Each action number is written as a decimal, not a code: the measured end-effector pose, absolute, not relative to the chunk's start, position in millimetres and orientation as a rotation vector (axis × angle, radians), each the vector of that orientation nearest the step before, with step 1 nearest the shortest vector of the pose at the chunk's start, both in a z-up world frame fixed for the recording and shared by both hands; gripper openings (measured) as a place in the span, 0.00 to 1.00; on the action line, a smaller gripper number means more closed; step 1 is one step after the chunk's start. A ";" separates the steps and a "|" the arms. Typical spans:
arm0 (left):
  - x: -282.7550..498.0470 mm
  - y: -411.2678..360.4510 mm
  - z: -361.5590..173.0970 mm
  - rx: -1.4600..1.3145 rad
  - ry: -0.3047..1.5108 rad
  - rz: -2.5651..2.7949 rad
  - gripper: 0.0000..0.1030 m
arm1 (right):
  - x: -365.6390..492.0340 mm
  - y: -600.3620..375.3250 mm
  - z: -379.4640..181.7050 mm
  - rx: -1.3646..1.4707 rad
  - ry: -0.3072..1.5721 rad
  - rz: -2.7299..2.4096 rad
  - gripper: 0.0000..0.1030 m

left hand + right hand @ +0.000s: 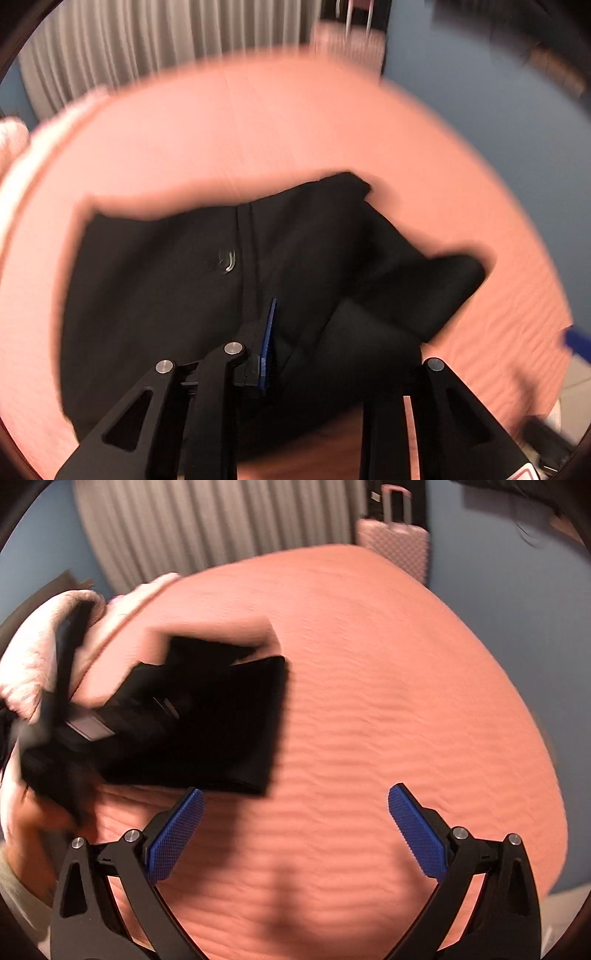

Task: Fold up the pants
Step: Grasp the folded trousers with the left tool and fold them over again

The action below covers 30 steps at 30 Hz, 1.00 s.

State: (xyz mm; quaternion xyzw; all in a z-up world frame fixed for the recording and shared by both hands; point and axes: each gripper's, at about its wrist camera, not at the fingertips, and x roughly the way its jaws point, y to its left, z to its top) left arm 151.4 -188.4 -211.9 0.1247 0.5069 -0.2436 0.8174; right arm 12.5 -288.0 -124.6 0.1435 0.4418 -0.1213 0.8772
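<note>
A: Landmark is the salmon-pink ribbed bedspread (277,129), which covers the bed. The black fabric pants (192,280) lie bunched on its near part in the left wrist view. A small pale mark shows on the cloth beside a seam.

B: Left tongs (332,354)?

A: One blue textured pad (267,343) shows edge-on against the cloth. The other finger is buried under a black fold. The frame arms stand wide apart, yet I cannot tell whether the pads are clamped on the fabric. Much of this view is blurred.

B: Right wrist view?

A: Right tongs (295,827) are spread wide, both blue pads (177,834) bare. They hang over bare bedspread (369,701) with nothing between them.

B: Pants from that side?

A: The pants (221,731) sit toward the left of the bedspread, partly folded, one flat square-cornered panel on top. Their near edge lies just beyond the left pad of the right tongs; touching or apart, I cannot tell. At the left end of the pants a dark shape reaches in, too smeared to name.

B: Around the bed?

A: Grey pleated curtains (207,520) hang beyond its far edge. A pink hard-shell suitcase (397,542) stands at its far right corner. A pale fluffy blanket (40,646) is heaped at its left edge.
</note>
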 end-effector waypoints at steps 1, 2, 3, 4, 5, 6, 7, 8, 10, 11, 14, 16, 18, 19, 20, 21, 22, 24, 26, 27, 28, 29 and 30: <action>142.0 -194.4 -215.2 0.283 1.063 -0.491 0.25 | 5.2 -294.2 -124.3 0.308 0.916 -0.265 0.96; 129.7 -199.6 -211.6 0.320 1.010 -0.466 0.25 | -1.1 -301.2 -123.6 0.309 0.910 -0.278 0.96; 116.1 -204.6 -205.0 0.373 0.948 -0.444 0.25 | -6.6 -309.4 -124.1 0.313 0.906 -0.287 0.96; 107.7 -204.3 -198.0 0.395 0.912 -0.431 0.26 | -8.2 -315.9 -126.3 0.325 0.911 -0.287 0.96; 102.8 -198.9 -189.8 0.386 0.898 -0.435 0.27 | -7.5 -319.6 -128.4 0.334 0.917 -0.284 0.96; 101.4 -190.0 -182.0 0.354 0.904 -0.443 0.37 | -4.5 -321.9 -130.8 0.346 0.918 -0.274 0.96; 101.9 -178.0 -175.5 0.313 0.917 -0.443 0.45 | -0.8 -322.5 -130.1 0.354 0.912 -0.261 0.96; 103.9 -166.1 -168.2 0.270 0.926 -0.442 0.59 | 4.2 -321.2 -127.1 0.356 0.898 -0.243 0.96; 104.3 -123.4 -153.3 0.201 0.912 -0.408 0.67 | 14.8 -314.4 -124.5 0.326 0.871 -0.205 0.96; 100.5 -108.5 -146.6 0.192 0.884 -0.367 0.67 | 22.9 -307.6 -126.8 0.298 0.877 -0.182 0.96; 110.3 -62.3 -125.9 0.245 0.816 -0.230 0.70 | 52.4 -291.0 -143.9 0.265 0.961 -0.152 0.94; 121.0 -39.6 -123.3 0.294 0.801 -0.159 0.78 | 55.1 -283.7 -135.0 0.298 0.891 -0.107 0.94; 142.6 -24.1 -135.3 0.331 0.831 -0.119 0.80 | 70.3 -276.1 -140.1 0.263 0.920 -0.100 0.94; 153.6 -15.5 -139.9 0.334 0.851 -0.108 0.80 | 77.5 -275.5 -147.4 0.259 0.958 -0.098 0.94; 163.6 -7.0 -147.7 0.320 0.873 -0.099 0.80 | 82.3 -277.1 -152.8 0.280 0.980 -0.101 0.94; 174.3 2.5 -158.2 0.295 0.913 -0.104 0.80 | 83.7 -278.3 -156.8 0.325 0.983 -0.075 0.94; 183.5 11.0 -168.2 0.259 0.972 -0.124 0.80 | 87.4 -278.9 -160.2 0.354 0.990 -0.053 0.94; 196.2 21.2 -187.2 0.167 1.044 -0.175 0.80 | 93.9 -280.9 -175.4 0.395 1.020 -0.044 0.94; 205.9 28.2 -202.4 0.081 1.098 -0.207 0.80 | 101.5 -285.2 -189.8 0.458 1.045 -0.032 0.94; 208.2 28.7 -207.8 0.053 1.106 -0.217 0.80 | 104.8 -287.3 -198.2 0.513 1.048 -0.022 0.94; 210.5 31.6 -211.3 0.016 1.117 -0.224 0.80 | 107.7 -287.9 -204.0 0.551 1.050 -0.014 0.94; 213.0 34.3 -213.8 -0.019 1.127 -0.238 0.80 | 110.7 -286.4 -208.8 0.583 1.046 -0.003 0.95; 215.3 36.5 -216.1 -0.069 1.141 -0.271 0.80 | 112.0 -283.7 -209.6 0.585 1.036 -0.006 0.95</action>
